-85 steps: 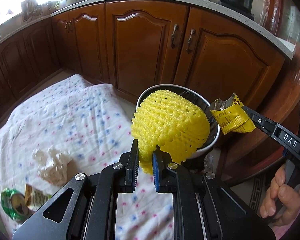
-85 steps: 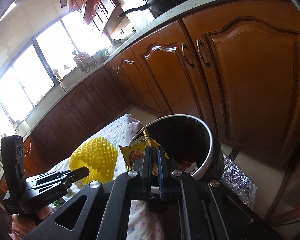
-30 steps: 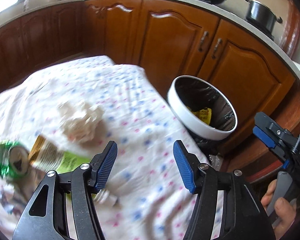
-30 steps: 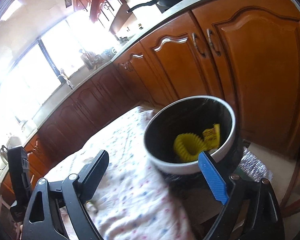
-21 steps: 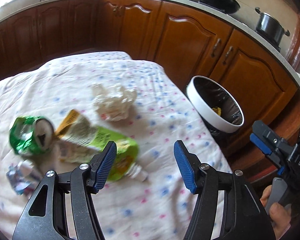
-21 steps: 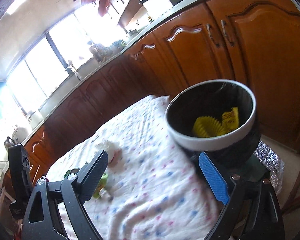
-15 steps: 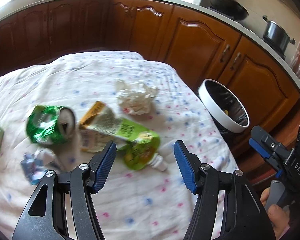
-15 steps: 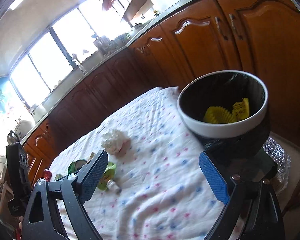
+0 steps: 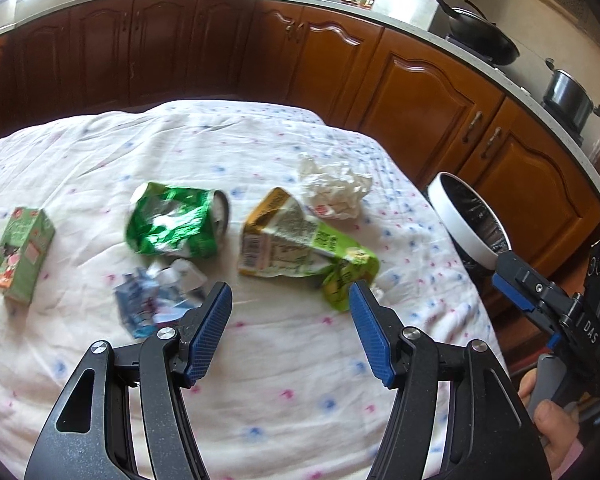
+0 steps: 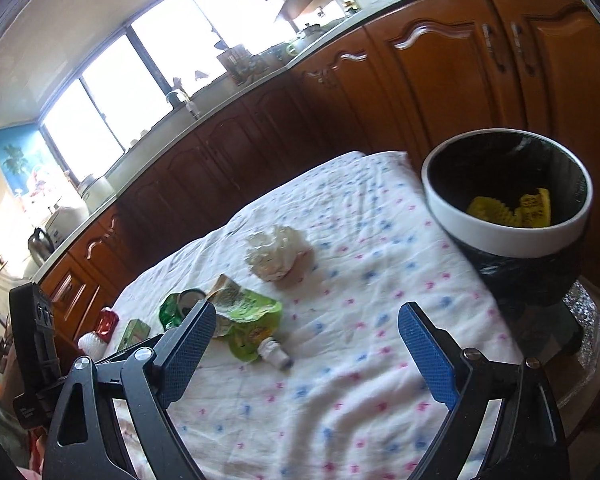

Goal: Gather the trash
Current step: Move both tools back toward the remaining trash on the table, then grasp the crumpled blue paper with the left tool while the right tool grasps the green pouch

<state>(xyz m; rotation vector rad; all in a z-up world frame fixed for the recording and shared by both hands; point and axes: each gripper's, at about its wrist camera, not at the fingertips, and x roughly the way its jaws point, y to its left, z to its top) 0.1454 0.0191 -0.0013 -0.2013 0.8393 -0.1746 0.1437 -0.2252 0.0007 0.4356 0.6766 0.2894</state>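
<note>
Trash lies on the flowered tablecloth [image 9: 292,380]: a crushed green can [image 9: 176,220], a green spouted pouch [image 9: 304,244], a crumpled white paper [image 9: 334,190], a blue-white wrapper [image 9: 156,300] and a small green carton [image 9: 22,254]. My left gripper [image 9: 290,316] hangs open above the cloth, just short of the pouch and wrapper, empty. My right gripper [image 10: 304,340] is open and empty too, over the cloth near the pouch [image 10: 246,316]. The white-rimmed bin [image 10: 508,232] at the table's right edge holds yellow foam netting [image 10: 488,208] and a yellow wrapper [image 10: 536,208].
Brown kitchen cabinets [image 9: 420,88] run behind the table and bin. A wok [image 9: 480,40] and a pot [image 9: 568,96] stand on the counter. A red object [image 10: 106,324] and a white one sit at the table's far left end. A person's hand [image 9: 548,428] holds the right gripper's handle.
Both grippers let go of the yellow netting and wrapper into the bin and opened. They then drew back from the bin, the left swinging left over the trash on the cloth.
</note>
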